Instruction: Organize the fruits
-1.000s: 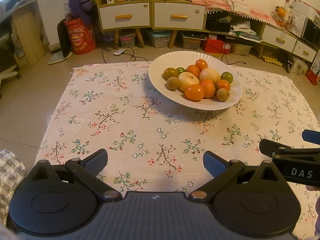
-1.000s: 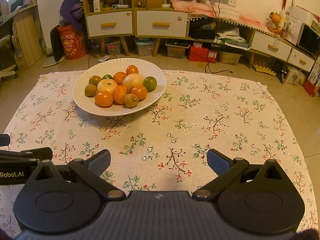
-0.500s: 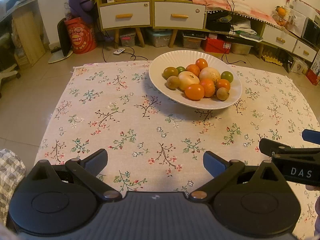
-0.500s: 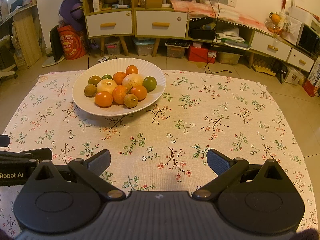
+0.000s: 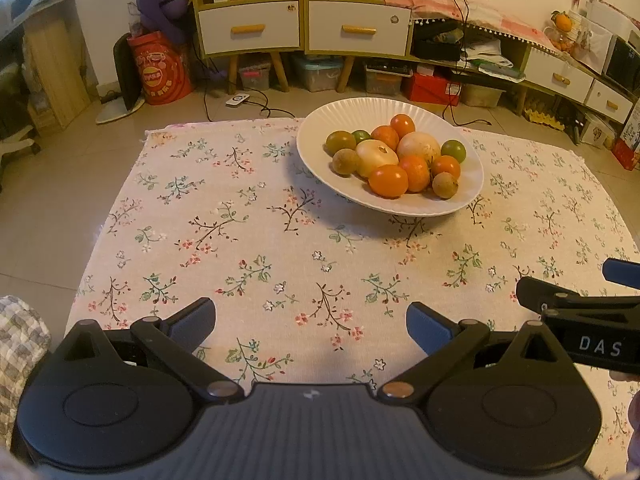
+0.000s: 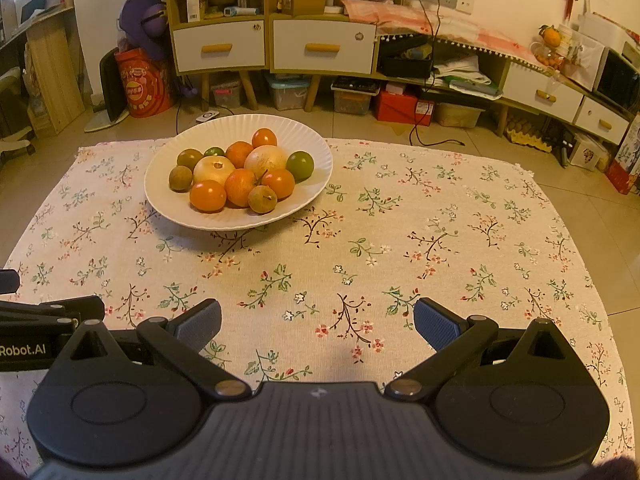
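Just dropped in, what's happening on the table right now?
A person holds two grippers low over the floral tablecloth. The left gripper and right gripper are both open and empty. All the fruit sits piled in the white plate, untouched, so sorting hasn't started.

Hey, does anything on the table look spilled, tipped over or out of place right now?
Nothing stands out. All the fruit sits piled inside the white plate on the floral tablecloth; none has rolled onto the cloth.
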A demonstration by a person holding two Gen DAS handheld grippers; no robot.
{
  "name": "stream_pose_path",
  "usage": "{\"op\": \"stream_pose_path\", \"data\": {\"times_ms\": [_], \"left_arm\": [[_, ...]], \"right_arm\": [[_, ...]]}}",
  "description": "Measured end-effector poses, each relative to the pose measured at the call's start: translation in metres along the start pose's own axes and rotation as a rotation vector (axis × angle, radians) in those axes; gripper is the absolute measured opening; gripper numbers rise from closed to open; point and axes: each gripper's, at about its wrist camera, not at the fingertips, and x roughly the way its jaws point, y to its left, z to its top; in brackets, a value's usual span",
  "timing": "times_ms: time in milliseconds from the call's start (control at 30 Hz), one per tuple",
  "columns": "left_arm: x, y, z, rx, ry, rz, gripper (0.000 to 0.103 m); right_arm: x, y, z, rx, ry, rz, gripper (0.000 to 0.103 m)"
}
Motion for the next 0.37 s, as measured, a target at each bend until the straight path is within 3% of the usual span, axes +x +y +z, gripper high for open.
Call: {"op": "stream_pose_path", "data": {"times_ms": [367], "left_arm": [[0.0004,-0.0004,-0.0005,0.001,0.003,-0.007,0.090]], "right_arm": [[0.0002,-0.0002,-0.0021,-0.002,0.002,-0.002,0.103]]}}
